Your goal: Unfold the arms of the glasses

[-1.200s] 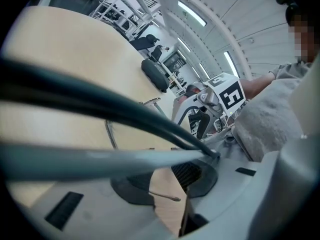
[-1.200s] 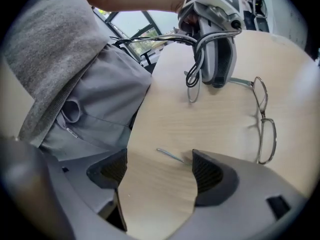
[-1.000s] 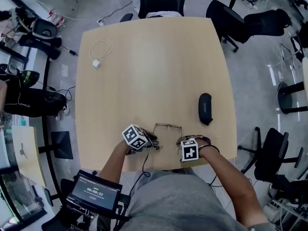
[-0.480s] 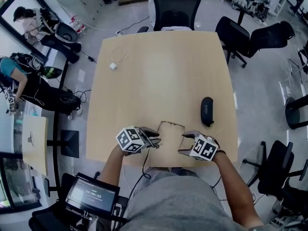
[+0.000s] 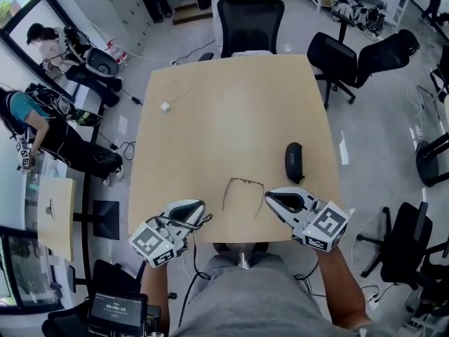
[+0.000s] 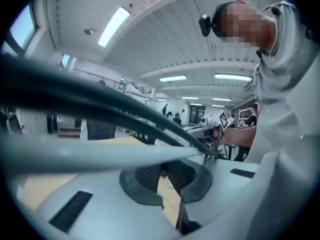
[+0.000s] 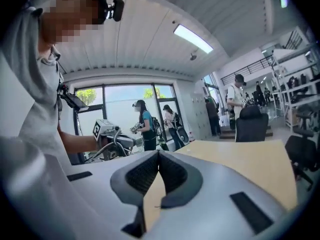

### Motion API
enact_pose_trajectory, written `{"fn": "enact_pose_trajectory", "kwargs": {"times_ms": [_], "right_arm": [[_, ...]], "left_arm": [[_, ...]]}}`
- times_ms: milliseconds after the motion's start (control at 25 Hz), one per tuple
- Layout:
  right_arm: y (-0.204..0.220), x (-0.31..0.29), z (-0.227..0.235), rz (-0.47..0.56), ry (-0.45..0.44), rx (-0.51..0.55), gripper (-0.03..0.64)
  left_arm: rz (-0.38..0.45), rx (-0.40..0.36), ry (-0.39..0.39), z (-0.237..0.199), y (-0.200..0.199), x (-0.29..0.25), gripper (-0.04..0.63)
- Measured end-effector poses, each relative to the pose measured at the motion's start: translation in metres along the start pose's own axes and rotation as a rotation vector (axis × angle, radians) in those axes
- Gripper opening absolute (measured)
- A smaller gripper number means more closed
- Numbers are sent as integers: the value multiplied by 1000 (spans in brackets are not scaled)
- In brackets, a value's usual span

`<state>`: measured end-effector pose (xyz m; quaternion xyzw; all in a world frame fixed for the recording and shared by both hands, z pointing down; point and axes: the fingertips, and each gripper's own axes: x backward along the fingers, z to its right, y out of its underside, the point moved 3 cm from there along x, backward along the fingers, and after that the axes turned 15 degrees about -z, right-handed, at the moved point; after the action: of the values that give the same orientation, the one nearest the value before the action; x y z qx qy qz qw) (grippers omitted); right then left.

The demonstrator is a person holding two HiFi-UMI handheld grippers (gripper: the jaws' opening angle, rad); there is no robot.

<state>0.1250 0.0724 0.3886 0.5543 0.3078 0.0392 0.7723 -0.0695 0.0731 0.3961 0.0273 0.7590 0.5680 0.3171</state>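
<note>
Now the glasses (image 5: 243,182) lay on the table (image 5: 231,104) near its near edge, arms seemingly spread, while the left gripper (image 5: 198,207) and right gripper (image 5: 271,197) hovered either side, jaws just closed on nothing, the job probably finished.

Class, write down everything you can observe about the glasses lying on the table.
The glasses are a thin, dark, wire-like frame with clear lenses through which the wood shows. They lie flat on the pale wooden table, close to its near edge, with the front facing away from the person. Both arms seem to be swung open and run back towards the person, though the right one is faint. Only the tabletop touches them.
</note>
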Motion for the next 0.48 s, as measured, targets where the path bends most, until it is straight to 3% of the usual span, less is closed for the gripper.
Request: {"fn": "enact_pose_trajectory", "kwargs": {"times_ms": [200,480], "right_arm": [[-33,33,-17,68,103,73,8],[-52,57,-91,141,259,130,8]], "left_arm": [[202,-12,-75,22,-35,71,6],[240,-144,-73,63,-20,149,6]]}}
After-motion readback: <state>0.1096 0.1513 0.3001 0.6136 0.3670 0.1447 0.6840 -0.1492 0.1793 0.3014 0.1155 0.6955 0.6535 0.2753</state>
